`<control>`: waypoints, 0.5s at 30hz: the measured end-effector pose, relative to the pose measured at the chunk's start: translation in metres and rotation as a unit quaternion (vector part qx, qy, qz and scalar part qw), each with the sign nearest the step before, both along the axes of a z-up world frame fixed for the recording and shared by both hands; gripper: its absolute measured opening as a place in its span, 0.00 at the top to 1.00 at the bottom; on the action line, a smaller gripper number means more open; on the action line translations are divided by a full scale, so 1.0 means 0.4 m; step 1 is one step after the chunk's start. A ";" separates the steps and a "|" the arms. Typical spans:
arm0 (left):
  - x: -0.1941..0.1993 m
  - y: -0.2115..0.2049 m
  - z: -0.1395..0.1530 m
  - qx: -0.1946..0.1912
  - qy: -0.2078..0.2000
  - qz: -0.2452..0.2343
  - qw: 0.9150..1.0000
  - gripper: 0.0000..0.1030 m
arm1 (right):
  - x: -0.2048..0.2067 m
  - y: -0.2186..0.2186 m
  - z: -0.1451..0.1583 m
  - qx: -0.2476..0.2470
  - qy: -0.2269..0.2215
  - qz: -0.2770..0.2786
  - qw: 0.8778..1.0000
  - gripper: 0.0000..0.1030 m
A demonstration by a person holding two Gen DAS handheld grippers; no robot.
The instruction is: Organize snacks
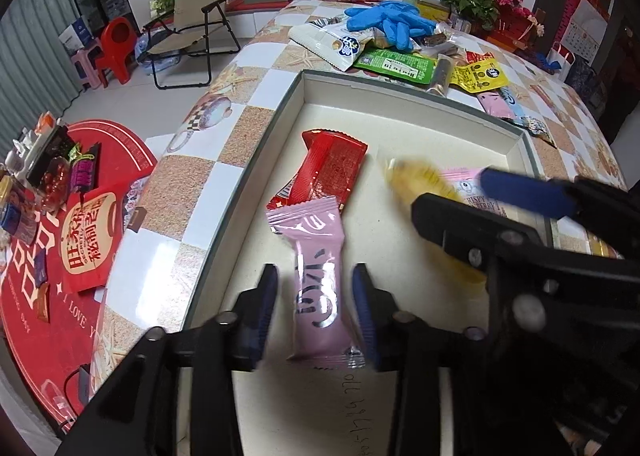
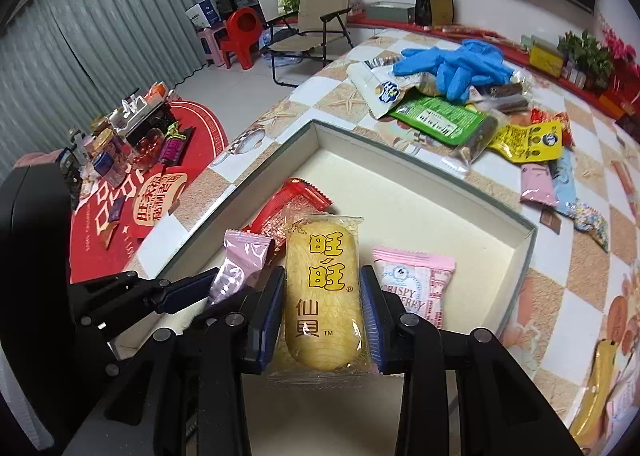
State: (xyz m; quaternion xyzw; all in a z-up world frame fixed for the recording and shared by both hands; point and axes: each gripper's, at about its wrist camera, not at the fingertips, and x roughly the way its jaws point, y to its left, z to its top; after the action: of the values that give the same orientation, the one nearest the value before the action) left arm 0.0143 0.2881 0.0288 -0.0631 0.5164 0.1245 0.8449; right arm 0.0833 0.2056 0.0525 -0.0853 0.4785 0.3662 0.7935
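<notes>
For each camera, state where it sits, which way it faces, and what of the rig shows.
Left wrist: on the left claw, tilted down into the box; open around the pink packet; right claw intrudes.
Right wrist: on the right claw, tilted down, gripping the yellow rice cracker; left claw visible.
Shared: box, red packet, blue gloves.

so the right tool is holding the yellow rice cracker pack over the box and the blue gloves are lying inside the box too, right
Not quite. The blue gloves lie outside the box, on the snack pile on the table beyond its far rim, as the right wrist view shows. The rest holds: the right tool grips the yellow rice cracker pack over the box.
</notes>
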 end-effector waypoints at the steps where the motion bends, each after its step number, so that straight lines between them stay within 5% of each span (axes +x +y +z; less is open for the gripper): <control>1: -0.006 -0.001 0.004 0.001 -0.004 0.001 1.000 0.42 | -0.002 -0.003 0.006 -0.001 -0.008 -0.005 1.000 0.42; 2: -0.010 -0.001 0.008 -0.001 -0.009 0.001 1.000 0.37 | -0.005 -0.008 0.011 0.003 -0.013 -0.007 1.000 0.21; 3: -0.016 -0.002 0.011 -0.004 -0.016 0.000 1.000 0.35 | -0.009 -0.022 0.023 0.016 -0.018 -0.010 1.000 0.18; 9: -0.057 -0.037 0.035 -0.017 -0.031 -0.007 0.999 0.33 | -0.018 -0.133 0.078 0.067 -0.028 -0.045 0.996 0.18; 15: -0.096 -0.175 0.079 -0.030 -0.044 -0.048 0.997 0.32 | -0.092 -0.391 0.086 0.074 -0.089 -0.121 0.986 0.18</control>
State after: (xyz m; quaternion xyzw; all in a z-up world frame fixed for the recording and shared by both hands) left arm -0.0240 0.2181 0.0604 -0.0687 0.4843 0.0652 0.8698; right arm 0.0466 0.0493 0.0871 0.0001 0.3845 0.2926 0.8755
